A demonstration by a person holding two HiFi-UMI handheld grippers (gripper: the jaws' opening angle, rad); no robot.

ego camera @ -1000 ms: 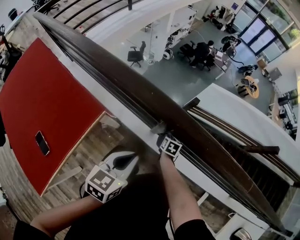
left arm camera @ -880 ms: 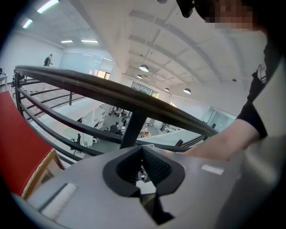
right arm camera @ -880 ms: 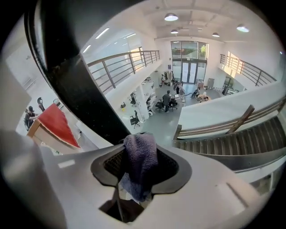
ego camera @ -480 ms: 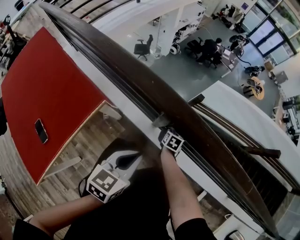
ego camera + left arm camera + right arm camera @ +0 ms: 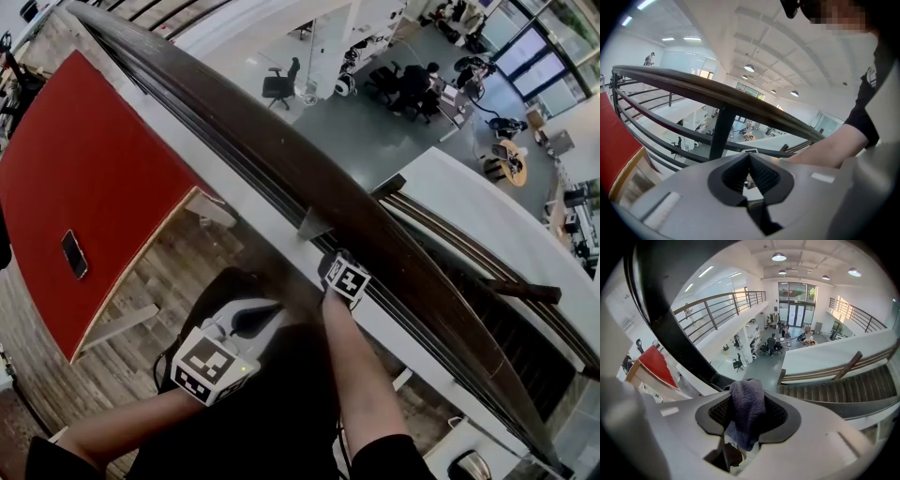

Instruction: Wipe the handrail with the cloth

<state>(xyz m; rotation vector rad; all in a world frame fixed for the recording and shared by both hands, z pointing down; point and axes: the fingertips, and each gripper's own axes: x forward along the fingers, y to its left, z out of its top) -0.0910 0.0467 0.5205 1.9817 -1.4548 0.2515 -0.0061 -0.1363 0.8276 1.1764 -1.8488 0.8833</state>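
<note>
Here the cloth (image 5: 746,408) is pinched between the right gripper's (image 5: 747,417) closed jaws and drapes over them, just beside the handrail's (image 5: 281,159) near edge. Only the right gripper view shows it. The rail runs bare both ways. The left gripper (image 5: 750,178), jaws together and empty, hangs lower, apart from the rail.

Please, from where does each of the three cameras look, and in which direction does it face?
Head view: on the person's head, looking steeply down on the handrail; both forearms, left gripper and right gripper show.
Left gripper view: low, facing up at the handrail and ceiling; shut empty jaws, the right forearm show.
Right gripper view: beside the handrail, facing the hall below; jaws shut on the cloth.
Shared: head and right gripper views both show the staircase.
</note>
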